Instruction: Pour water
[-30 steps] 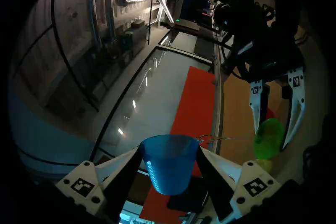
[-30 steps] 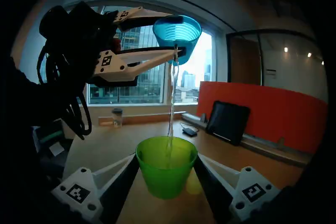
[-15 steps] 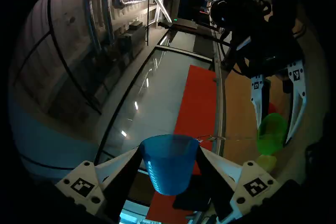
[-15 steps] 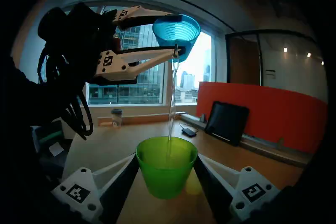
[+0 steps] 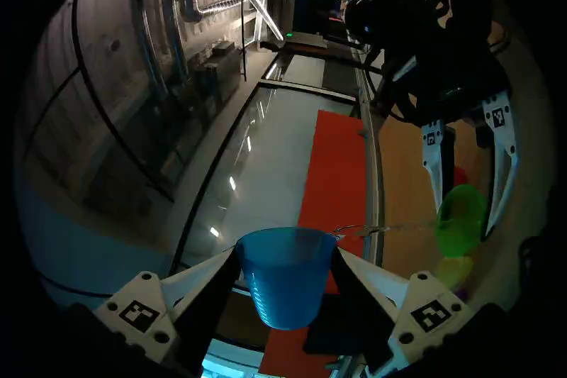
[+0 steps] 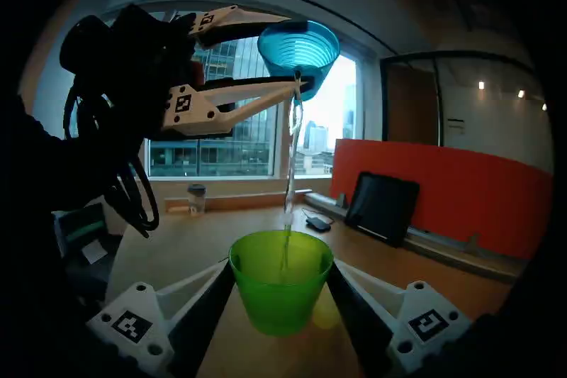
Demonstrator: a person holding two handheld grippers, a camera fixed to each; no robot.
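Your left gripper (image 5: 285, 256) is closed partway on the blue cup (image 5: 287, 286), with both fingers pressing its sides. In the left gripper view the room lies turned on its side. A thin water stream (image 5: 397, 226) leaves the cup's rim and runs across to the green cup (image 5: 457, 225), which sits between the fingers of your right gripper (image 5: 466, 216).

The right gripper view gives you the heights. The blue cup is tipped over with its mouth toward the camera, well above the green cup, and the stream drops from its lower rim into the green cup's open mouth. Your right gripper is closed partway on the green cup, a finger against each side, holding it upright. I cannot tell whether the cup rests on the wooden worktop (image 6: 184, 243). That view also gives you the window (image 6: 212, 144), an orange partition (image 6: 482, 186) and a dark tablet (image 6: 383, 209) propped on the worktop beside it.
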